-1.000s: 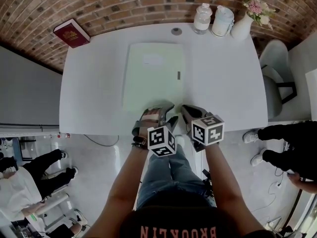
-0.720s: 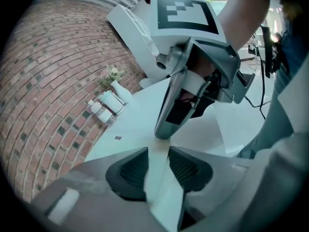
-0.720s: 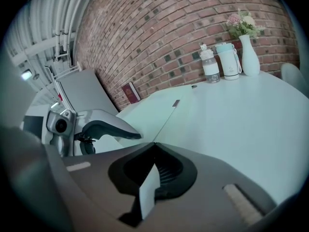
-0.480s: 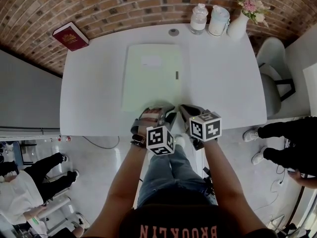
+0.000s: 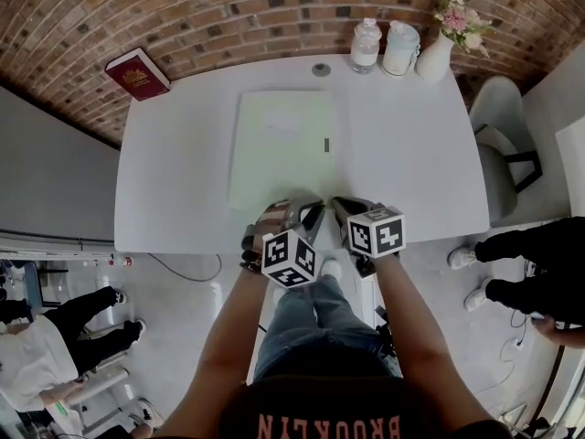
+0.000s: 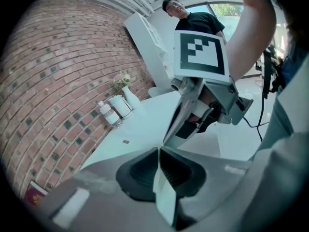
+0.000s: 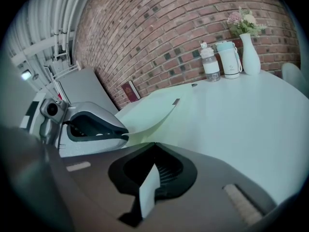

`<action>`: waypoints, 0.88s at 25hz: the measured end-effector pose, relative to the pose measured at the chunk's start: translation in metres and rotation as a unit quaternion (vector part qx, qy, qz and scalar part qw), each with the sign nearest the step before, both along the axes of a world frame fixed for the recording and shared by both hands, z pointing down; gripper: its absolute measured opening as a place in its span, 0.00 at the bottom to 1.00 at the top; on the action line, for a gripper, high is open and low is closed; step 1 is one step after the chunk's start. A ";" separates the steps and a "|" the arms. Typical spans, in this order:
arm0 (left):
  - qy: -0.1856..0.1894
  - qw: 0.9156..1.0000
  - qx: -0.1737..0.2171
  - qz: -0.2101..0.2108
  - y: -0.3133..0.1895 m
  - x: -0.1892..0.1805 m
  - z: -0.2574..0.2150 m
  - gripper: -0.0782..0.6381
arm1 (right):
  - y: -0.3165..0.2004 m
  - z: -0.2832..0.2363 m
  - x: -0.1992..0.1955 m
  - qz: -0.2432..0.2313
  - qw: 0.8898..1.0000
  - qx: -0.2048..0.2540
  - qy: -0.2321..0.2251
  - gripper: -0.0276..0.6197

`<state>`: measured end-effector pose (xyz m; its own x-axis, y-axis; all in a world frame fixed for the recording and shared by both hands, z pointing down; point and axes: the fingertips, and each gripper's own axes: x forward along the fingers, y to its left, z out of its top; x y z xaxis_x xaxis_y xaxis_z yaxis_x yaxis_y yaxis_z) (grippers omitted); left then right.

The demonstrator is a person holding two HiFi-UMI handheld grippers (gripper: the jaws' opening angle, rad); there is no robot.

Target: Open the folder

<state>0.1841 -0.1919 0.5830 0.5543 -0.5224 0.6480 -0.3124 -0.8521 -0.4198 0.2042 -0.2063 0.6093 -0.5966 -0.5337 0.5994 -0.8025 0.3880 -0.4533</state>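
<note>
**Green folder (image 5: 283, 144) pinched at its near edge**

White table (image 5: 411, 154) bears it flat at centre. Left gripper (image 5: 309, 212) has just closed on the near edge, which curls up. Right gripper (image 5: 342, 207), jaws together and empty, sits just right. Lifting slowly leftward should avoid creasing.

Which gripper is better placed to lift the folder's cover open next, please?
Left. The left gripper, whose jaws have just been closing, pinches the near edge of the folder cover, which curls up off the table. The right gripper is shut beside it.
</note>
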 end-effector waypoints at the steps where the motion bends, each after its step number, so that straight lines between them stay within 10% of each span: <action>1: 0.003 1.000 0.000 -0.003 0.000 -0.001 -0.002 0.13 | 0.000 0.000 0.000 0.000 1.000 -0.001 0.000 0.05; 22: 0.044 0.998 0.024 -0.036 -0.003 -0.010 -0.036 0.12 | 0.001 0.000 0.000 -0.011 0.999 0.003 0.039 0.05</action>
<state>0.1741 -0.1944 0.5471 0.5683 -0.5924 0.5711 -0.4101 -0.8056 -0.4275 0.2043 -0.2053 0.6095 -0.5598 -0.5247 0.6414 -0.8266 0.4083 -0.3874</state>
